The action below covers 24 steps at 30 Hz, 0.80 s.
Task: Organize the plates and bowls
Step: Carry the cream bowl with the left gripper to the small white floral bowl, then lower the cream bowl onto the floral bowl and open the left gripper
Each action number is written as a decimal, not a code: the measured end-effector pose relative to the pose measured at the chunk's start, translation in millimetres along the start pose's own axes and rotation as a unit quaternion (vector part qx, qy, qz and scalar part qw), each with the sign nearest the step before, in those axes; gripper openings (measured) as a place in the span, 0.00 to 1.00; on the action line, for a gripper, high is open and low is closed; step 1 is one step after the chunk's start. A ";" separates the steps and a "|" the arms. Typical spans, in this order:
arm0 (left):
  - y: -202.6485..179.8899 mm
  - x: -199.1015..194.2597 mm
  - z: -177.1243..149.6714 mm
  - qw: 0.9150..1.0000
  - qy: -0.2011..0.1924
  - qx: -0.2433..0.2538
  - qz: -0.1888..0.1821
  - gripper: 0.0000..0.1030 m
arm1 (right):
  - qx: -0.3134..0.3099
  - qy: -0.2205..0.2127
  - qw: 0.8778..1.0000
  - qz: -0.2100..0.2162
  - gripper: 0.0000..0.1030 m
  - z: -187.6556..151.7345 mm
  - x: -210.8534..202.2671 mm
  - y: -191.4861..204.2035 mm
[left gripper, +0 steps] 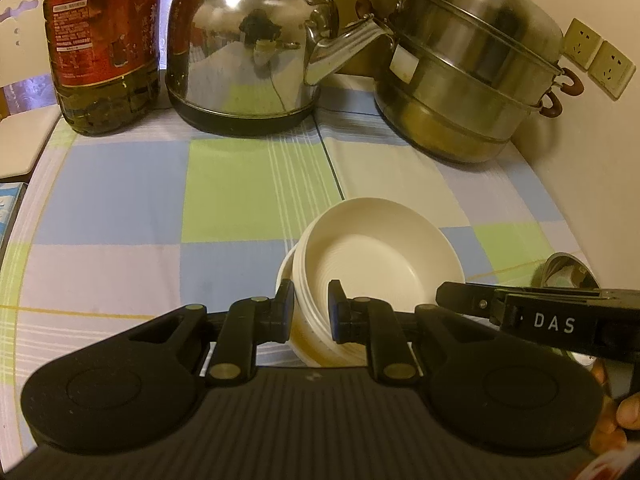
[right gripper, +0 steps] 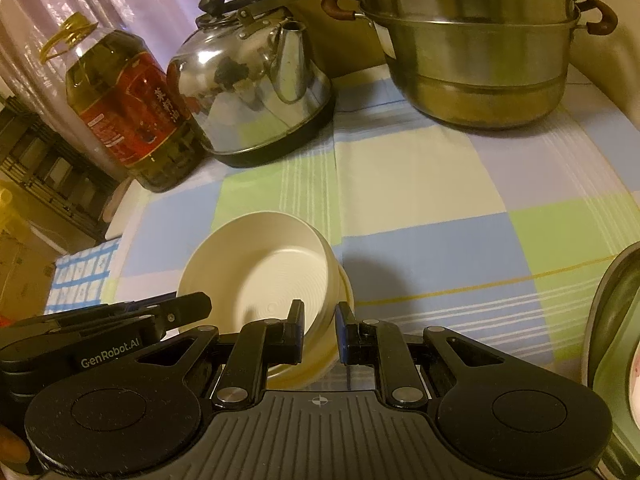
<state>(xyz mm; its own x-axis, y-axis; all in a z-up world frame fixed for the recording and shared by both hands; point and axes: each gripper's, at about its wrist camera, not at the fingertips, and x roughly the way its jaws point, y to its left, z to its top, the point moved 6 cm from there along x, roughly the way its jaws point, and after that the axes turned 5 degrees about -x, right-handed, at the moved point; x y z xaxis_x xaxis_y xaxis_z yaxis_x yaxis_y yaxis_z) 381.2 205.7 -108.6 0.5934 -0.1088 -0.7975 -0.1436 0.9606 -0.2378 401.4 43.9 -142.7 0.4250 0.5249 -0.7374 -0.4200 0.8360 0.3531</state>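
A stack of nested cream bowls sits tilted over the checked tablecloth; it also shows in the right wrist view. My left gripper is shut on the stack's left wall, one finger outside and one inside. My right gripper is shut on the stack's right wall the same way. The right gripper's body shows at the right of the left wrist view, and the left gripper's body at the left of the right wrist view. A shiny metal bowl lies at the right edge.
At the back stand an oil bottle, a steel kettle and a stacked steel steamer pot. Wall sockets are on the right wall. The table's left edge drops to a chair.
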 end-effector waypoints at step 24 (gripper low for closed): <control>1.3 4.8 -2.5 1.000 0.008 0.014 -0.009 0.18 | 0.017 -0.005 1.000 -0.013 0.32 -7.0 8.6 0.3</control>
<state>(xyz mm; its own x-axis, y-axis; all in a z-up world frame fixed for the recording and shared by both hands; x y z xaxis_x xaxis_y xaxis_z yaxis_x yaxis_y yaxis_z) 381.9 205.8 -114.1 0.5834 -0.1307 -0.8016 -0.1109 0.9649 -0.2381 399.3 47.6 -153.0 0.4440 0.5037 -0.7411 -0.3806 0.8548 0.3529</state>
